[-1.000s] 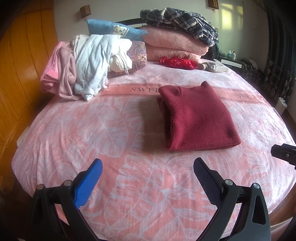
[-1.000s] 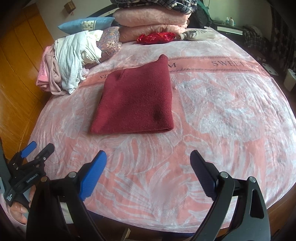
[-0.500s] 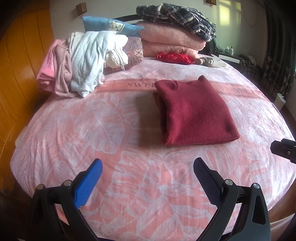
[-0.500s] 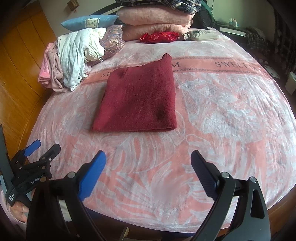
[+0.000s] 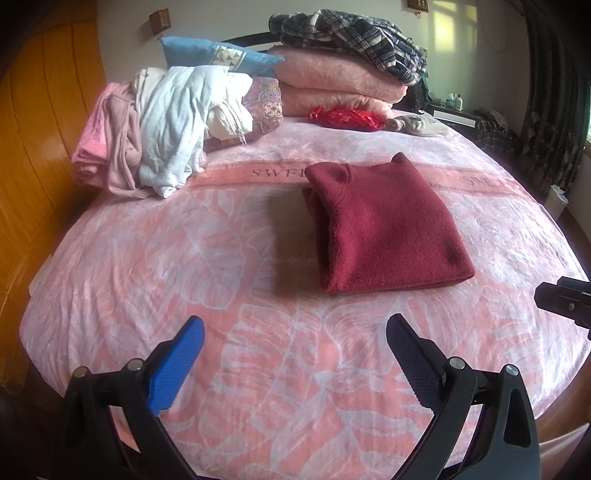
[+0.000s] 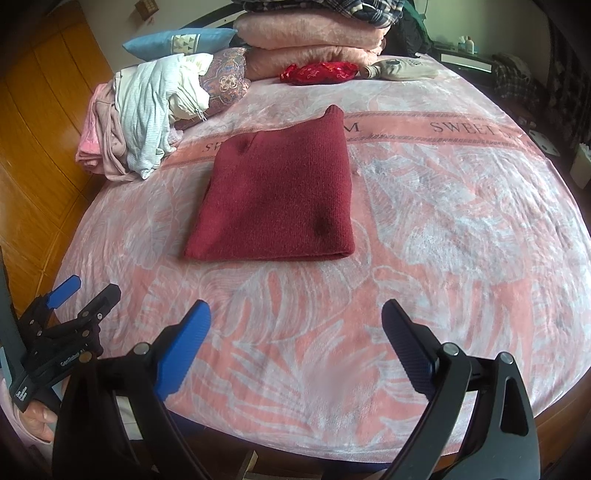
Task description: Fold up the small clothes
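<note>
Each black plastic tool [image 5: 295, 334] [image 6: 295, 317] has one bright blue pad, one dark textured pad, and silver pivot screws.

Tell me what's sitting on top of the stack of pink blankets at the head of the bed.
A crumpled plaid garment lies on top of the pink blankets, draping over their right end. Anything beneath the plaid fabric is covered and cannot be seen.

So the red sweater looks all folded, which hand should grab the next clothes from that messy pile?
Probably the left gripper. The unfolded clothes pile lies on the bed's left side, nearer it. Both grippers are open and empty, but the right gripper would have to cross the folded maroon sweater.
</note>
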Demonstrator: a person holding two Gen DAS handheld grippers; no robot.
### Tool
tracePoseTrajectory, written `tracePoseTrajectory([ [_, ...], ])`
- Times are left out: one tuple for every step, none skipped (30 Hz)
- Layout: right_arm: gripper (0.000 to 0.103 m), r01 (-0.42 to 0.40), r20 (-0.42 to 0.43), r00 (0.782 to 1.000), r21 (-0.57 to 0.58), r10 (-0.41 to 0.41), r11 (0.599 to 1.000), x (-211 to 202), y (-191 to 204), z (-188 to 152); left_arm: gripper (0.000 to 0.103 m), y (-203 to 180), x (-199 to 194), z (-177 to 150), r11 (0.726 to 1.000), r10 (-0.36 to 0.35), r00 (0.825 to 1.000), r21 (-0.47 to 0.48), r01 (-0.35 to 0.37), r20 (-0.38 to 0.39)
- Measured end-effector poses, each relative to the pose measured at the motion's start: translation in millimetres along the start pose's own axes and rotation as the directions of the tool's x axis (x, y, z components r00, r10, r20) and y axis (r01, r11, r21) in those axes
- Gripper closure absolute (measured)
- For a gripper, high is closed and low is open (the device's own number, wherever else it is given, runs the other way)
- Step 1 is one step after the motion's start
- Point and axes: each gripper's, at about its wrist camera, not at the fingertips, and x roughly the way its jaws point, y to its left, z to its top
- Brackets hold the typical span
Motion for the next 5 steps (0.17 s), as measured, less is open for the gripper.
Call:
tracePoseTrajectory([
  [0.010, 0.000, 0.000, 1.000, -0.001, 0.000, 1.000, 0.0, 0.1, -0.1, 0.004, 0.8, 0.2, 0.1, 1.000, 0.001, 1.000, 0.000, -0.001, 0.000],
  [0.009, -0.001, -0.001, 1.000, -0.004, 0.001, 1.000, 0.5, -1.0, 0.7, 0.004, 0.9, 0.2, 0.1, 1.000, 0.001, 1.000, 0.001, -0.001, 0.001],
  [0.009, -0.001, -0.001, 1.000, -0.003, 0.001, 1.000, 0.5, -0.7, 0.4, 0.004, 0.9, 0.2, 0.2, 1.000, 0.000, 1.000, 0.002, 0.000, 0.000],
  [0.009, -0.002, -0.003, 1.000, -0.005, 0.002, 1.000, 0.8, -0.8, 0.5, 0.004, 0.6, 0.1, 0.1, 1.000, 0.001, 1.000, 0.003, -0.001, 0.001],
  [0.009, -0.005, -0.006, 1.000, -0.009, 0.005, 1.000, 1.6, -3.2, 2.1, 0.004, 0.7, -0.1, 0.3, 1.000, 0.001, 1.000, 0.005, -0.001, 0.001],
])
